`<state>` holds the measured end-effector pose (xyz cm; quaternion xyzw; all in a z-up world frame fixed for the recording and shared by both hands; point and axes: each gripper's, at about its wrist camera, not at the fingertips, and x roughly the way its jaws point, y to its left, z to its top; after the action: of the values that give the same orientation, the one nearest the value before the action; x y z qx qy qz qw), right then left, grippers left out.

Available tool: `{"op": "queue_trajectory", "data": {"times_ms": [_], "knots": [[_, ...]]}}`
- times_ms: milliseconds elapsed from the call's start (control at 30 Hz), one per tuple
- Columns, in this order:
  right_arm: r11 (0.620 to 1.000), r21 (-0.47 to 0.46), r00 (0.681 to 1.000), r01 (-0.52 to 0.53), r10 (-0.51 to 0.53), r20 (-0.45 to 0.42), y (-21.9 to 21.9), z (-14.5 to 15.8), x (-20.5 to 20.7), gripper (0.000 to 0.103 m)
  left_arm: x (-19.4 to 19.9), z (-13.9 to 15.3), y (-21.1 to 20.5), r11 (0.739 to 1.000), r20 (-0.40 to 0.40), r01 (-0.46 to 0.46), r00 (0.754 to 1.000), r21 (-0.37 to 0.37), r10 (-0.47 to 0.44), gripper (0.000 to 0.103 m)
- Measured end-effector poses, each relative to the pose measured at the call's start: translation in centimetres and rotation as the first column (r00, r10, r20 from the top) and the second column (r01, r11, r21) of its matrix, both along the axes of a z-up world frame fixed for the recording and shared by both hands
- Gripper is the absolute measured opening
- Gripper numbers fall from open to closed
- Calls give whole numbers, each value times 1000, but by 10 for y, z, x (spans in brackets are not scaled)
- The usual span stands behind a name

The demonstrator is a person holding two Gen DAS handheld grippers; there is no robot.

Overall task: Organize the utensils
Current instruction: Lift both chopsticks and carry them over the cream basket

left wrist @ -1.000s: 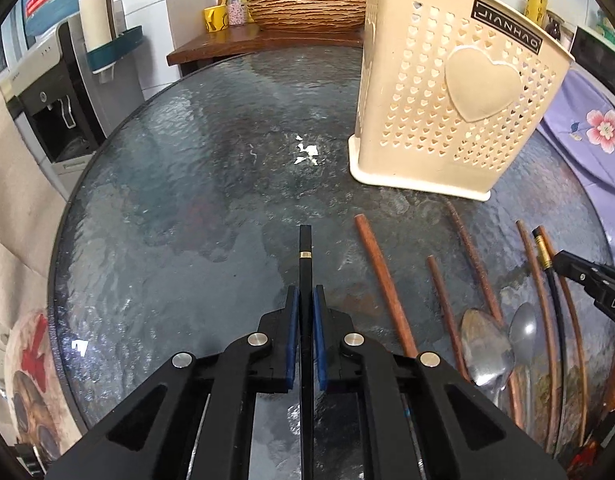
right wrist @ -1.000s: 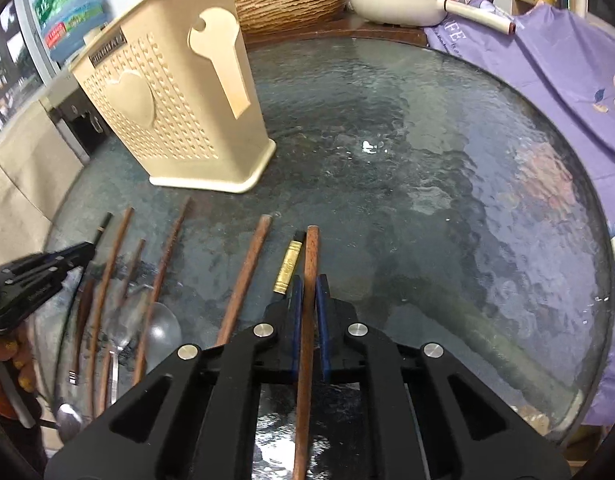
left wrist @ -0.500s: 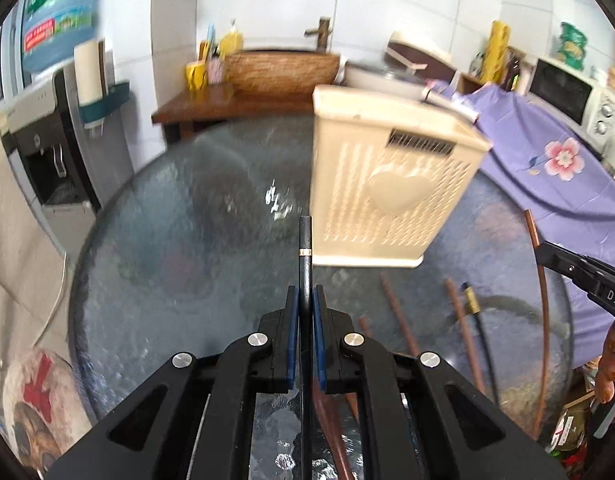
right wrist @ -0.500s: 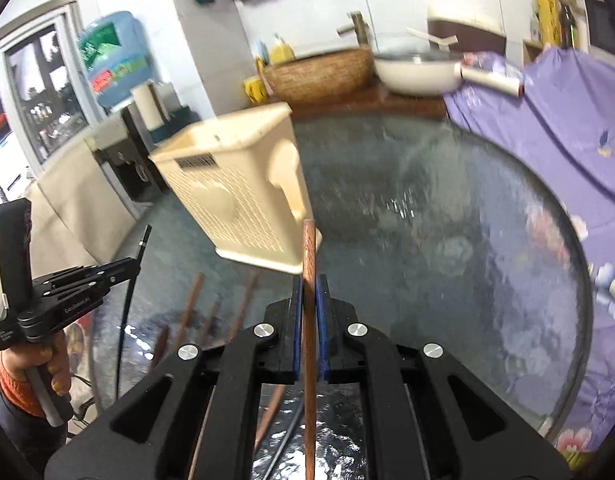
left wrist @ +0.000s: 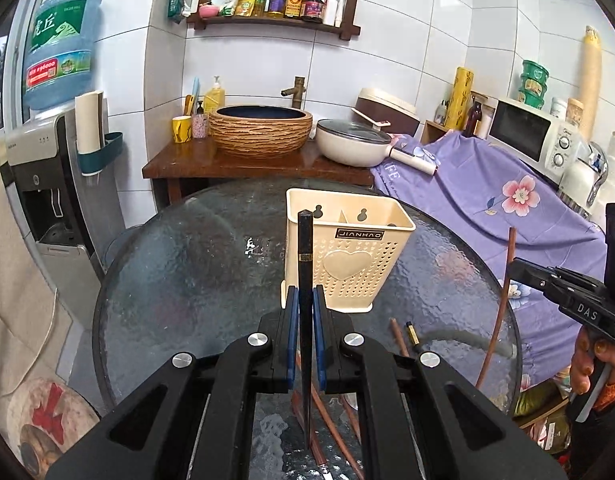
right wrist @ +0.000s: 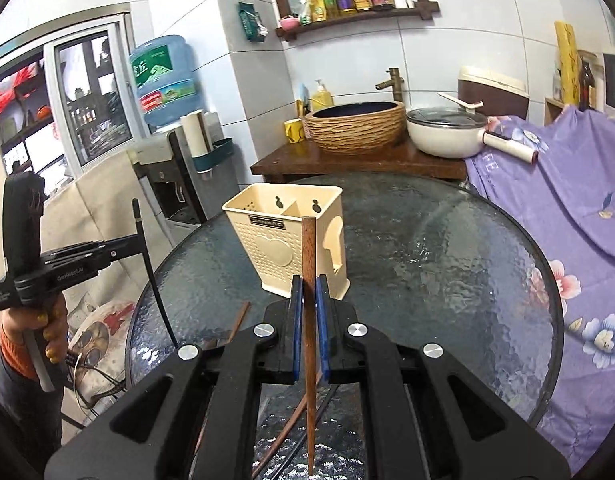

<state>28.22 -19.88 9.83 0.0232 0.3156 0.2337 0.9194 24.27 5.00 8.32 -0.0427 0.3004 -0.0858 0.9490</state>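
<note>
Both grippers are clamping chopsticks, left gripper [left wrist: 303,300] pinching the black chopstick [left wrist: 305,240], right gripper [right wrist: 308,292] the brown chopstick [right wrist: 308,248], needing tips aiming steadily into the holder [left wrist: 347,256].

Cream holder [left wrist: 361,258] with heart motif, black chopstick [left wrist: 305,280], brown chopstick [right wrist: 308,280], purple floral cloth [left wrist: 487,200]

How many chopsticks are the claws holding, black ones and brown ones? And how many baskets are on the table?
Black chopstick, in the left claw: 1
Brown chopstick, in the right claw: 1
Cream basket, standing on the table: 1
Total: 3
</note>
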Motion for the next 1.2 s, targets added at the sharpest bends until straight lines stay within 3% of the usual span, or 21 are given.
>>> {"op": "queue_trajectory", "data": {"times_ms": [733, 933, 1067, 1200], "knots": [[998, 21, 996, -63, 61, 70, 5, 41, -9, 7, -5, 32, -5, 999, 67, 37, 997, 8, -37, 7], [996, 5, 992, -86, 85, 96, 22, 61, 7, 7, 10, 60, -14, 997, 95, 73, 993, 2, -72, 7], [995, 42, 991, -91, 87, 102, 29, 79, 25, 7, 29, 90, -23, 996, 127, 84, 988, 5, -84, 7], [996, 38, 981, -76, 68, 179, 39, 117, 43, 7, 46, 126, -28, 997, 180, 79, 981, 3, -78, 7]]}}
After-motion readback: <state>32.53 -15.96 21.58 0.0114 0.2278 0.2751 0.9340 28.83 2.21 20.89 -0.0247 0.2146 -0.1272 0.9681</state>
